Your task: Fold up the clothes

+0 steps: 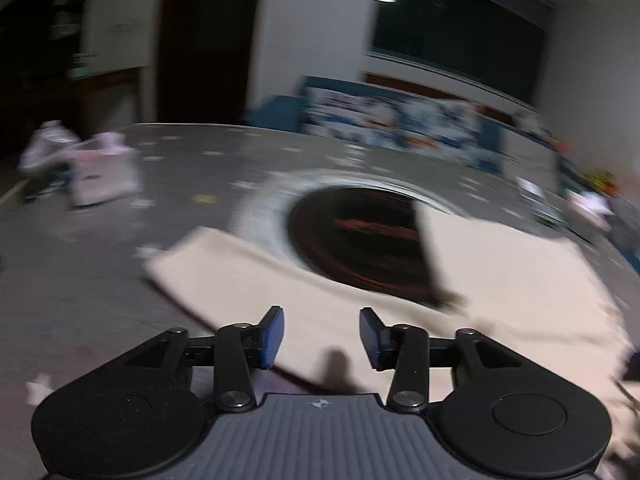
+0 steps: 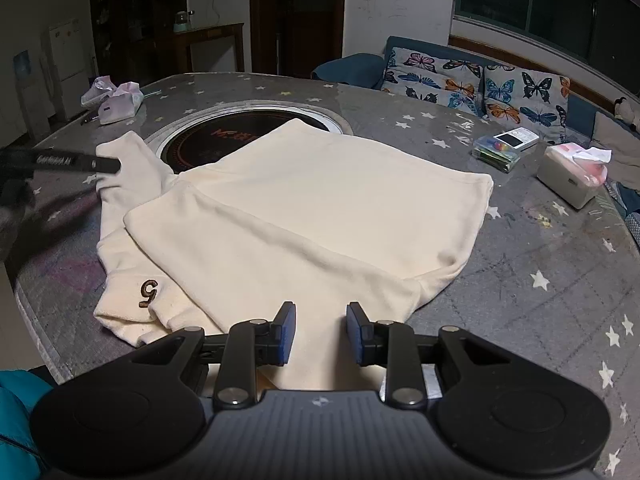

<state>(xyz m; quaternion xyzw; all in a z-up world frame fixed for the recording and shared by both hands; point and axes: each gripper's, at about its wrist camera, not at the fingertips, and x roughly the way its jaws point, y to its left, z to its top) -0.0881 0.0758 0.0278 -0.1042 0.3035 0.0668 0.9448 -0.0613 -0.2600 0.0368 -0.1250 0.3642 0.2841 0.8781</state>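
A cream sweatshirt [image 2: 320, 208] lies partly folded on the grey star-patterned table [image 2: 540, 260], with a brown "9" mark on its near-left part. My right gripper [image 2: 321, 330] is open and empty, just above the garment's near edge. My left gripper [image 1: 322, 336] is open and empty over the garment [image 1: 500, 280] in the blurred left wrist view. In the right wrist view the left gripper [image 2: 100, 166] shows as a dark blurred shape at the far left, by the sleeve [image 2: 132, 160].
A round black cooktop [image 2: 224, 136] is set into the table, partly under the garment. A pink tissue pack [image 2: 120, 106] lies at the back left. A plastic box [image 2: 496, 152] and a tissue box [image 2: 568, 176] stand at the right. A butterfly-cushion sofa [image 2: 472, 80] is behind.
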